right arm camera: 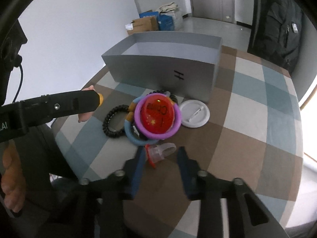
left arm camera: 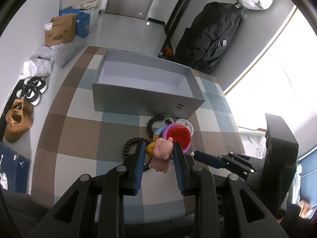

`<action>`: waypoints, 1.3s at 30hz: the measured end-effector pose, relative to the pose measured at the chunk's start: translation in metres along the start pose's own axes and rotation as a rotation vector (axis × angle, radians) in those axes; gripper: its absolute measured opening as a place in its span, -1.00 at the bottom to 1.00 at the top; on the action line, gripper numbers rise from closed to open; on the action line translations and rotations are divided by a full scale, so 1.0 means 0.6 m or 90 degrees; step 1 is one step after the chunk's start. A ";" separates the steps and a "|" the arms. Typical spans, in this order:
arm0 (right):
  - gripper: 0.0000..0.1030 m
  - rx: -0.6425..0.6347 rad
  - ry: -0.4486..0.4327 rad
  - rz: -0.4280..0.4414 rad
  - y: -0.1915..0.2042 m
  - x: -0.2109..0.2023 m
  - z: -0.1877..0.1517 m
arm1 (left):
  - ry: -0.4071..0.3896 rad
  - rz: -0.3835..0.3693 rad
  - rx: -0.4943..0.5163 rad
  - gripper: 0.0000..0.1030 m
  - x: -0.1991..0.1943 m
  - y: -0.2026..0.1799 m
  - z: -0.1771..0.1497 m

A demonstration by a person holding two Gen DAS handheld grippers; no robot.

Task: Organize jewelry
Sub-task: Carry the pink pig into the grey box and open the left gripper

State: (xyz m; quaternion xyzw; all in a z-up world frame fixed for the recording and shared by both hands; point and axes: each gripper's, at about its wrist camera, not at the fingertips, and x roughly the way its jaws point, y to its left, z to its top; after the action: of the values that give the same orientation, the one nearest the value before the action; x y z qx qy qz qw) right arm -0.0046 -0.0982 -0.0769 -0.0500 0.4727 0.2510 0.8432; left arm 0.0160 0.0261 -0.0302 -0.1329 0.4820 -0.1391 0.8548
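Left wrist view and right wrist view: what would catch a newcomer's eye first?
The pink pig-shaped figure sits between the left gripper fingers. Beyond it, the glossy red round badge lies inside a purple ring on the checked tablecloth. Behind both stands the open grey cardboard box.

Desk [right arm camera: 247, 119] checked brown, blue-grey, cream. Box [right arm camera: 158, 69] grey. Badge [right arm camera: 157, 117] red, ring [right arm camera: 138, 117] purple around it. Pig figure [left arm camera: 161, 154] pink. Coil tie [right arm camera: 114, 122] black. Fingers [left arm camera: 138, 166] blue-padded.
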 end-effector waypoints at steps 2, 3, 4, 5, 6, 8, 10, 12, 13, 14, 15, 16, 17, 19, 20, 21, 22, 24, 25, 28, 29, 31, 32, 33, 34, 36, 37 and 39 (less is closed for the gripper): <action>-0.46 -0.002 -0.002 -0.004 0.001 -0.002 -0.001 | 0.002 0.000 -0.004 -0.56 0.002 0.004 0.001; -0.46 -0.002 -0.002 -0.005 0.002 -0.002 -0.001 | 0.002 -0.001 -0.006 -0.56 -0.001 0.005 0.000; -0.46 -0.001 -0.002 -0.007 0.001 -0.004 -0.003 | 0.002 0.000 -0.007 -0.56 -0.001 0.007 0.001; -0.46 0.002 -0.002 -0.006 0.000 -0.006 -0.004 | 0.002 0.000 -0.008 -0.56 -0.002 0.008 0.001; -0.46 0.006 -0.003 -0.004 -0.002 -0.009 -0.004 | 0.002 0.001 -0.008 -0.56 -0.002 0.009 0.002; -0.47 0.017 -0.010 -0.003 -0.006 -0.016 -0.004 | 0.001 0.002 -0.009 -0.56 -0.003 0.009 0.003; -0.47 0.028 -0.021 -0.002 -0.011 -0.022 0.000 | 0.000 0.005 -0.009 -0.56 -0.004 0.009 0.006; -0.47 0.042 -0.036 0.001 -0.019 -0.036 0.004 | -0.001 0.009 -0.009 -0.56 -0.006 0.009 0.011; -0.47 0.049 -0.045 0.002 -0.023 -0.044 0.008 | -0.002 0.011 -0.007 -0.56 -0.007 0.008 0.015; -0.47 0.054 -0.053 0.007 -0.027 -0.051 0.013 | -0.003 0.012 -0.004 -0.56 -0.008 0.007 0.020; -0.47 0.060 -0.061 0.009 -0.030 -0.058 0.018 | -0.005 0.015 -0.001 -0.56 -0.009 0.006 0.023; -0.46 0.065 -0.068 0.012 -0.032 -0.062 0.023 | -0.007 0.019 0.002 -0.56 -0.011 0.005 0.030; -0.46 0.070 -0.077 0.018 -0.036 -0.069 0.031 | -0.008 0.023 0.007 -0.56 -0.012 0.004 0.038; -0.46 0.074 -0.096 0.026 -0.041 -0.083 0.048 | -0.015 0.030 0.017 -0.56 -0.014 0.001 0.052; -0.46 0.073 -0.106 0.031 -0.042 -0.087 0.058 | -0.018 0.030 0.021 -0.56 -0.014 0.000 0.059; -0.46 0.072 -0.118 0.036 -0.044 -0.095 0.072 | -0.019 0.030 0.023 -0.56 -0.013 0.000 0.066; -0.46 0.071 -0.128 0.038 -0.046 -0.101 0.087 | -0.021 0.030 0.026 -0.56 -0.010 0.000 0.077; -0.46 0.070 -0.141 0.045 -0.051 -0.111 0.110 | -0.023 0.033 0.032 -0.56 -0.005 -0.001 0.088; -0.46 0.070 -0.146 0.048 -0.053 -0.113 0.118 | -0.022 0.036 0.035 -0.56 0.001 -0.001 0.098; -0.46 0.061 -0.158 0.056 -0.060 -0.109 0.153 | -0.012 0.027 0.031 -0.56 0.017 0.003 0.122; -0.46 0.058 -0.159 0.057 -0.062 -0.105 0.163 | -0.009 0.026 0.029 -0.56 0.020 0.003 0.125; -0.46 0.054 -0.161 0.063 -0.065 -0.099 0.176 | -0.001 0.022 0.027 -0.56 0.031 0.006 0.137; -0.46 0.053 -0.160 0.065 -0.066 -0.093 0.184 | 0.001 0.022 0.027 -0.56 0.036 0.007 0.142; -0.46 0.053 -0.159 0.068 -0.068 -0.087 0.190 | 0.003 0.021 0.026 -0.56 0.040 0.009 0.146; -0.46 0.053 -0.157 0.071 -0.071 -0.080 0.195 | 0.006 0.017 0.024 -0.56 0.045 0.011 0.150; -0.46 0.055 -0.152 0.079 -0.076 -0.065 0.206 | 0.014 0.010 0.019 -0.56 0.057 0.015 0.157; -0.46 0.055 -0.149 0.081 -0.078 -0.057 0.210 | 0.019 0.007 0.015 -0.56 0.064 0.018 0.160; -0.46 0.059 -0.142 0.086 -0.084 -0.043 0.218 | 0.028 -0.003 0.007 -0.56 0.077 0.022 0.166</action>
State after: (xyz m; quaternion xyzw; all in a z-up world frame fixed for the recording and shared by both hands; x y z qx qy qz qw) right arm 0.1089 -0.1094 0.0083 0.0493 0.3895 0.2892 0.8730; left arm 0.1258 0.0305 -0.0213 -0.1262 0.4998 -0.1462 0.8443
